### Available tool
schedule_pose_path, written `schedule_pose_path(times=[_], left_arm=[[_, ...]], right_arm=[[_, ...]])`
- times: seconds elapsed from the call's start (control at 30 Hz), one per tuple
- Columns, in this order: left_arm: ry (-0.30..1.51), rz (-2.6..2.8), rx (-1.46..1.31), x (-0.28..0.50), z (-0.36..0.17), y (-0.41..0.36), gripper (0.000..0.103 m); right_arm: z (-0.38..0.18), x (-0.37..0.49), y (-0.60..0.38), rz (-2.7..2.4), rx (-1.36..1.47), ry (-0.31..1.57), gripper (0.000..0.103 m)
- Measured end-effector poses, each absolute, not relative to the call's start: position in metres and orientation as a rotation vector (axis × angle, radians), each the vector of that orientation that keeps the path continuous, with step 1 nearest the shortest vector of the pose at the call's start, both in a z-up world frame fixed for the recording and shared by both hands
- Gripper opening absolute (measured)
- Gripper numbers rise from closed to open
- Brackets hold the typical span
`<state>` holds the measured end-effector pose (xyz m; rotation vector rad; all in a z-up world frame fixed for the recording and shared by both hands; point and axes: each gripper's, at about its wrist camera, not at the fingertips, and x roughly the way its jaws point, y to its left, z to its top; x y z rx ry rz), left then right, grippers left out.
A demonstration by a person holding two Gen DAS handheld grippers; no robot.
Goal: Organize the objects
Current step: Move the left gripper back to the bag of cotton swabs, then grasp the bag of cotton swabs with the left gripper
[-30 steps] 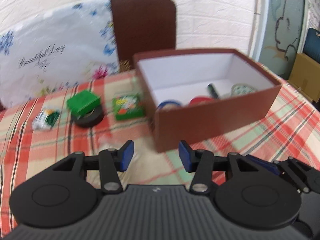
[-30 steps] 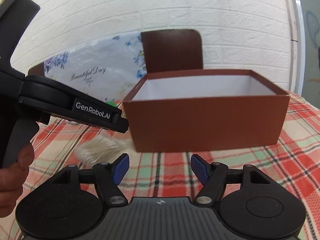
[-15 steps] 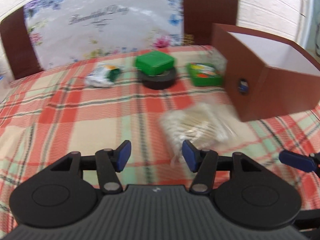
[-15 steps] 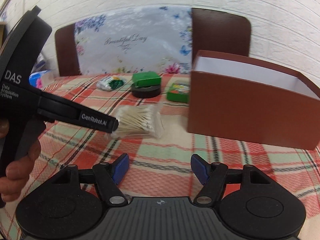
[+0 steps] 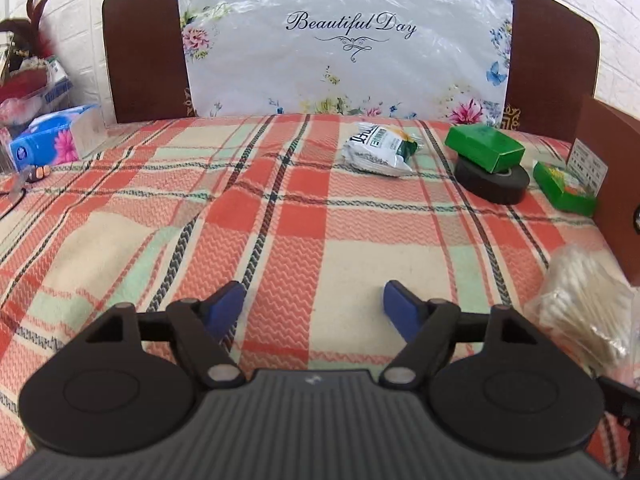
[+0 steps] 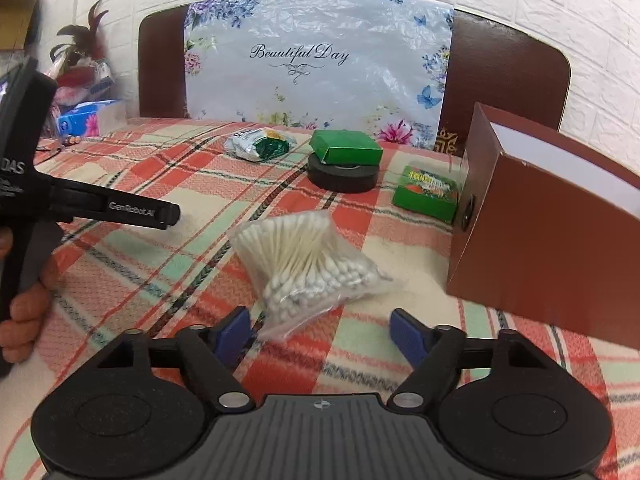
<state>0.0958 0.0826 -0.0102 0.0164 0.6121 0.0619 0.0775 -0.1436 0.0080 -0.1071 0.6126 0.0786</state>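
Observation:
A clear bag of cotton swabs (image 6: 308, 256) lies on the plaid cloth just ahead of my right gripper (image 6: 320, 330), which is open and empty; it also shows in the left wrist view (image 5: 584, 304). A brown box (image 6: 560, 236) stands at the right. A green box (image 6: 346, 146) sits on a black tape roll (image 6: 342, 178). A green packet (image 6: 426, 194) lies beside the brown box. A white-green snack pouch (image 6: 258, 144) lies further back. My left gripper (image 5: 314, 310) is open and empty over bare cloth; its body shows in the right wrist view (image 6: 120, 212).
Two brown chair backs with a flowered plastic sheet (image 5: 344, 40) stand behind the table. A blue tissue pack (image 5: 48, 144) and red clutter (image 5: 24, 80) sit at the far left edge.
Both grippers have swung left, away from the brown box. The swab bag now lies right in front of the right gripper. The left gripper faces open cloth.

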Motion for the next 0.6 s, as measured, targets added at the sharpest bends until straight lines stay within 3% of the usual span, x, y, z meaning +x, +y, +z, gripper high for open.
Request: schedule_pose_path(times=[0.27,0.33,0.4,0.5,0.6], left_arm=[[0.605,0.062,0.017,0.094,-0.012,0.085,0.08],[0.605,0.061,0.018,0.094,-0.012,0.085,0.08],[0.605,0.063,0.021,0.094,-0.013,0.084,0.08],[0.605,0.064,0.026,0.094,-0.013,0.083,0.08],[0.604,0.068,0.033,0.094,-0.012,0.082,0.08]], right_arm=[[0.006,0.118,-0.138,0.106,-0.102,0.604,0.076],[0.007,0.12,-0.137,0.143,-0.098,0.603,0.058],[0.008,0.116,-0.133,0.165,-0.12,0.595,0.03],[0.007,0.105,-0.127,0.184,-0.163,0.582,0.015],[0.006,0.093,-0.127,0.187,-0.182,0.572,0.014]])
